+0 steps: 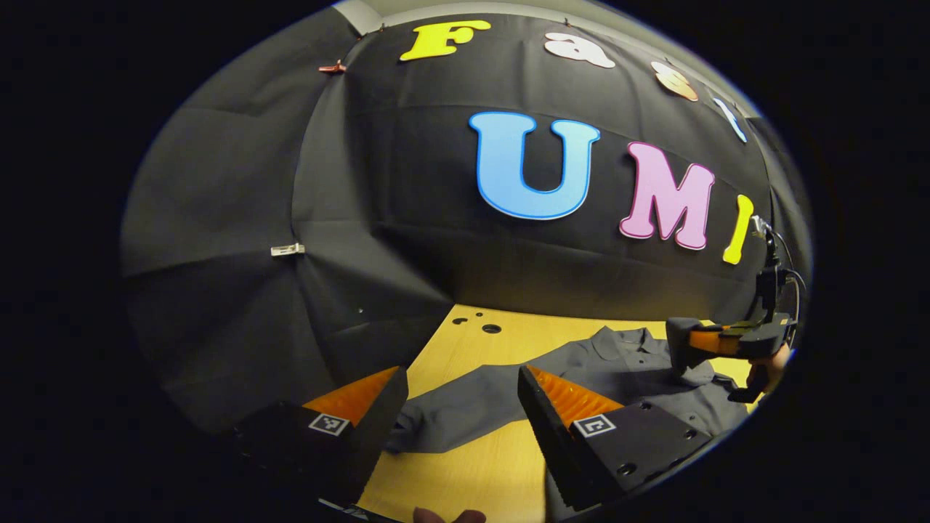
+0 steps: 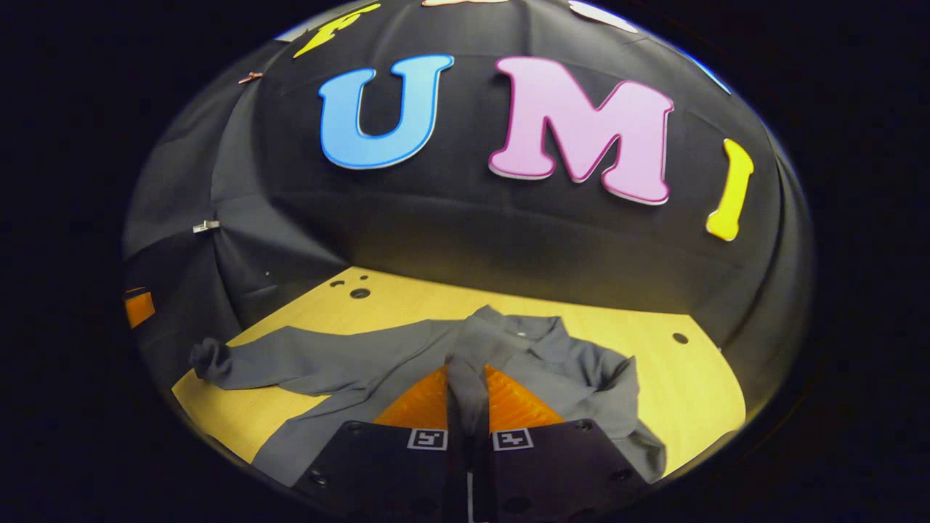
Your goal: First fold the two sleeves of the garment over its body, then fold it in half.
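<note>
A dark grey button shirt (image 2: 552, 363) lies flat on the yellow table (image 2: 690, 385), collar toward the wall. My right gripper (image 2: 466, 378) is shut on one sleeve (image 2: 465, 349), a bunched strip that rises from the shirt's body between the fingers. The other sleeve (image 2: 290, 359) stretches out flat to the left. In the left gripper view that outstretched sleeve (image 1: 450, 414) lies just below and between the fingers of my open left gripper (image 1: 461, 396), which holds nothing. Farther right there, the right gripper (image 1: 697, 345) sits over the shirt (image 1: 617, 363), held by a hand (image 1: 771, 367).
The black cloth wall closes the table's back and left side. A few small holes (image 2: 359, 293) dot the far left of the tabletop, and one hole (image 2: 680, 338) lies at the right. Bare wood (image 1: 472, 472) shows in front of the outstretched sleeve.
</note>
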Demonstrator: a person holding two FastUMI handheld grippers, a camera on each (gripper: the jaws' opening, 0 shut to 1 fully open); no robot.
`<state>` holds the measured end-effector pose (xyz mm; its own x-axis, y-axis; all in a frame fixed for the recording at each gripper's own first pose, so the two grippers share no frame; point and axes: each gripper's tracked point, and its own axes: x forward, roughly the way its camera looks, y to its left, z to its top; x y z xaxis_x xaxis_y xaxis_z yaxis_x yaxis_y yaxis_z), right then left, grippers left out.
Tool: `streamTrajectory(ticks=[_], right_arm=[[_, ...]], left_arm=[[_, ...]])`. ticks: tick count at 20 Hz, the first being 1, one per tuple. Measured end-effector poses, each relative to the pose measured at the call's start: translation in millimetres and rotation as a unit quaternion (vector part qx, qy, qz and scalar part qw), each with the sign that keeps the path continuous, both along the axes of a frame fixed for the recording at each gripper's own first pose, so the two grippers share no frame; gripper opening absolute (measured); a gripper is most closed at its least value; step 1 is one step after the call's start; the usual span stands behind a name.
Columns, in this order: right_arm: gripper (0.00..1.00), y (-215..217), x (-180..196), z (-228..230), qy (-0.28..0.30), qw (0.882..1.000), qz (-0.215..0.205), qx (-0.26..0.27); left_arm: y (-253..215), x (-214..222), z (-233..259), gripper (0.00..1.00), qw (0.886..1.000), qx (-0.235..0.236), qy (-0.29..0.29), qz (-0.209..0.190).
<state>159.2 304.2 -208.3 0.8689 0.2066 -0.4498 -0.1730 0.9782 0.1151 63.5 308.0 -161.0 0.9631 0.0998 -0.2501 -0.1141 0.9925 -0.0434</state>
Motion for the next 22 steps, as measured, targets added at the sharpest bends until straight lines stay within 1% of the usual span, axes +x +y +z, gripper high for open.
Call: streamTrajectory(ticks=[4, 7, 11, 12, 13, 14, 15, 16, 17, 18, 19, 20, 21, 22], right_arm=[[0.09, 37, -1, -45, 0.05, 0.998, 0.022, -0.006], [0.12, 58, -3, -77, 0.085, 0.996, 0.036, -0.005], [0.2, 81, -15, -90, 0.124, 0.99, 0.055, 0.035], [0.24, 89, -19, -90, 0.134, 0.987, 0.065, 0.053], [0.31, 97, -24, -89, 0.14, 0.985, 0.075, 0.067], [0.56, 101, -26, -85, 0.14, 0.984, 0.085, 0.073], [0.61, 106, -30, -81, 0.138, 0.983, 0.096, 0.077], [0.56, 108, -34, -73, 0.135, 0.981, 0.107, 0.085], [0.66, 112, -41, -64, 0.132, 0.98, 0.117, 0.096], [0.75, 110, -46, -56, 0.127, 0.979, 0.122, 0.098], [0.75, 103, -50, -47, 0.12, 0.98, 0.125, 0.096], [0.9, 94, -56, -39, 0.115, 0.981, 0.125, 0.09], [0.95, 85, -63, -32, 0.108, 0.983, 0.124, 0.084], [0.97, 75, -70, -26, 0.103, 0.984, 0.121, 0.079]], left_arm=[[22, 2, -19, 0.96, 1.0, -0.007, 0.014, 0.016], [30, 5, -30, 0.95, 1.0, -0.007, 0.022, 0.015], [33, 12, -42, 0.95, 0.999, -0.009, 0.031, 0.01], [33, 13, -48, 0.95, 0.999, -0.013, 0.036, 0.01], [34, 14, -54, 0.95, 0.999, -0.017, 0.042, 0.01], [35, 15, -57, 0.95, 0.999, -0.022, 0.047, 0.012], [36, 16, -62, 0.96, 0.998, -0.024, 0.053, 0.013], [38, 17, -68, 0.91, 0.998, -0.026, 0.059, 0.015], [39, 19, -71, 0.95, 0.998, -0.025, 0.064, 0.016], [40, 22, -75, 0.95, 0.997, -0.023, 0.069, 0.017], [44, 24, -79, 0.95, 0.997, -0.019, 0.074, 0.021], [46, 27, -82, 0.96, 0.996, -0.019, 0.078, 0.025], [49, 29, -87, 0.95, 0.996, -0.022, 0.084, 0.03], [52, 33, -93, 0.95, 0.995, -0.027, 0.092, 0.036]])
